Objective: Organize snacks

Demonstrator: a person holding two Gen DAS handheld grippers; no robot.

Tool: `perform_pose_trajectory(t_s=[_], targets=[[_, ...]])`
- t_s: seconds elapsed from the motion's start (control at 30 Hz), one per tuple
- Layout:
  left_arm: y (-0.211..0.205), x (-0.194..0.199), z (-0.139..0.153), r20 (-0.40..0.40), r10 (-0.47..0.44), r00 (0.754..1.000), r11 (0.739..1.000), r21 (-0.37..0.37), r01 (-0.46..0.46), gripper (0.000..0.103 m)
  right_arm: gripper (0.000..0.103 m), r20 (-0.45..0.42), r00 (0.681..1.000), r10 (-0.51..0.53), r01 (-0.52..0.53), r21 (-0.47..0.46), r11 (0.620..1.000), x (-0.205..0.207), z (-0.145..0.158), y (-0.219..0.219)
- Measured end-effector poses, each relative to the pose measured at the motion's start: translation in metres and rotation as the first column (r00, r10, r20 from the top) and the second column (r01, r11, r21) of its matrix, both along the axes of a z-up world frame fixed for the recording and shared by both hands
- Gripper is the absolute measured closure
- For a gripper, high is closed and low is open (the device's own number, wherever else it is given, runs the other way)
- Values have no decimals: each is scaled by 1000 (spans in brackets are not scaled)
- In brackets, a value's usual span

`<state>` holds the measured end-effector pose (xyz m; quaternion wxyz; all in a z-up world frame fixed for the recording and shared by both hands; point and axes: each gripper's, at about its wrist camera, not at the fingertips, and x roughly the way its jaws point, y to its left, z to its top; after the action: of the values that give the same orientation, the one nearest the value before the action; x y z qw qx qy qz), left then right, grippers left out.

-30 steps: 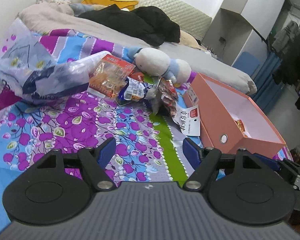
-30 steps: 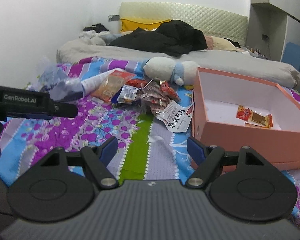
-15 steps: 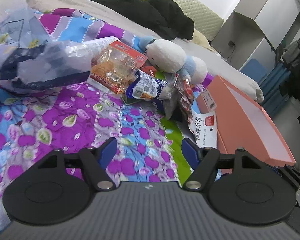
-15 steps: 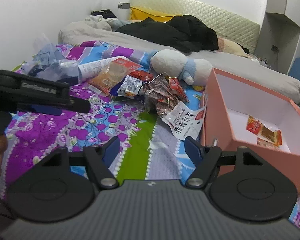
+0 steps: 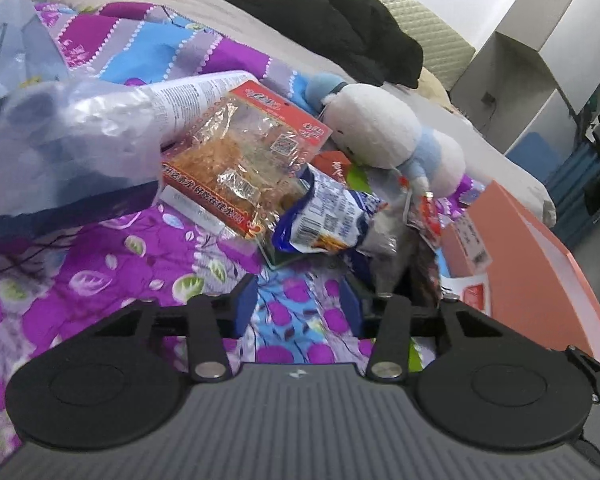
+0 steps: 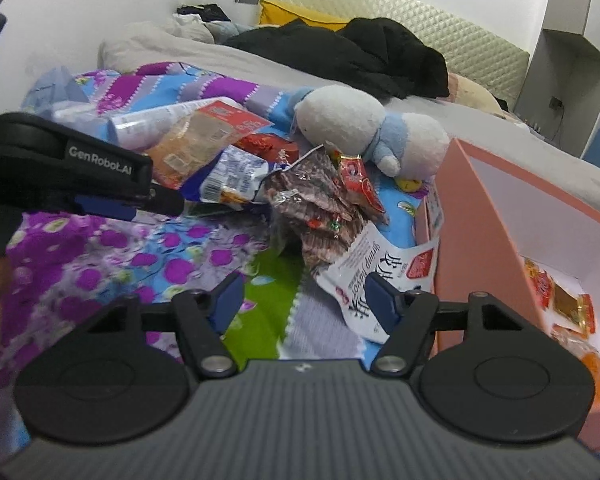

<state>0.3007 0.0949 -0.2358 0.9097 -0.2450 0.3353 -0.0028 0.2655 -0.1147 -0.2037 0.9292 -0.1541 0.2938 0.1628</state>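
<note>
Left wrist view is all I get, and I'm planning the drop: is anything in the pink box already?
Observer: Yes. The right wrist view shows a few orange and red packets on the floor of the box.
Operator: Where is the right gripper?
Observer: The right gripper is low over the bedspread. Its jaws are closing with nothing between them, and the white shrimp snack bag lies by one finger.

Each claw, left [image 5: 298, 300] and right [image 6: 305, 300], has a ribbed grey body, two round black discs, black linkage arms with silver screws, and blue finger pads [image 6: 227, 295]. White "GenRobot.AI" lettering marks the left claw's black side.
</note>
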Motion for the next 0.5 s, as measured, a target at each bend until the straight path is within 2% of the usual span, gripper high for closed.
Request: perform_pose_trajectory(t_s=[0.17, 0.37, 0.47, 0.5], targets=[[3, 24, -13, -3, 26, 1000, 1000, 8, -26, 57, 35, 17, 1000, 6, -6, -36, 999, 24, -16, 7], [7, 40, -18, 10, 47, 999, 999, 6, -47, 75, 35, 49, 998, 30, -27, -73, 997, 41, -29, 14], [7, 46, -20, 7, 34, 999, 999, -3, -34, 90, 53, 42, 998, 44, -40, -97, 995, 48, -35, 20], [7, 46, -20, 10, 34, 999, 999, 0, -34, 91, 55, 42, 998, 46, -41, -102, 994, 49, -36, 21]])
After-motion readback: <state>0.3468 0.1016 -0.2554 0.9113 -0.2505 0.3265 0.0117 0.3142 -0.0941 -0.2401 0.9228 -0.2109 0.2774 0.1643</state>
